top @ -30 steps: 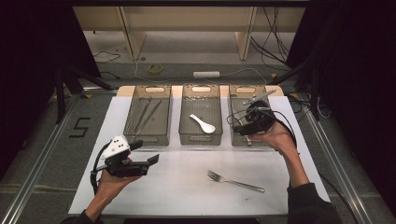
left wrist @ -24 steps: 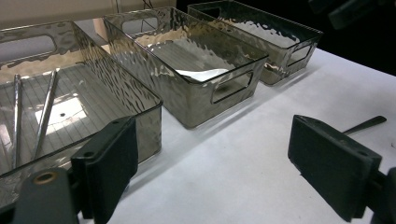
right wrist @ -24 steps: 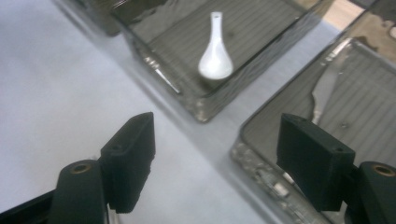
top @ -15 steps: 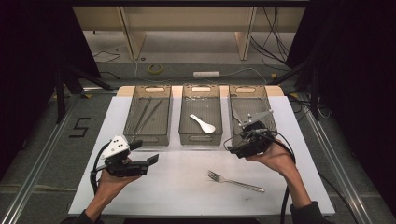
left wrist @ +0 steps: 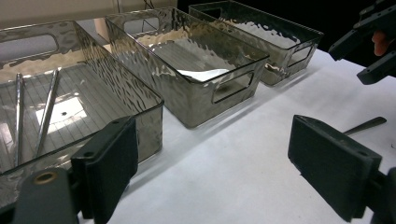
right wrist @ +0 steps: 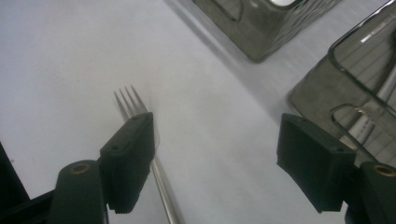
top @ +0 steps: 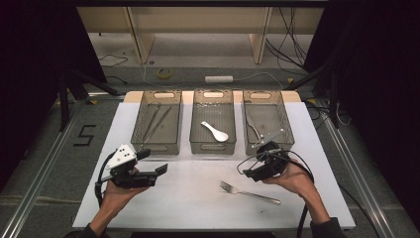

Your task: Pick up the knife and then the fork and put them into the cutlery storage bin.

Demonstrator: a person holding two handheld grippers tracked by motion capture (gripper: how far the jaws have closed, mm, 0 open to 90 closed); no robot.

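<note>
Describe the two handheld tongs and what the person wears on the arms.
Left tongs: black body, grey three-cornered plate on top dotted with dark marks, black cable looping beneath. Right tongs: black body, plate seen edge-on, black cable looping round and trailing past the forearm. Both have flat rectangular black pads on arms with a brass-coloured rivet. Dark sleeves start at the forearms; hands are bare.

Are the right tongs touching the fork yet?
Cannot tell. In the right gripper view the open right tongs straddle the fork; one pad overlaps its neck, hiding any gap. The high view is too coarse.
</note>
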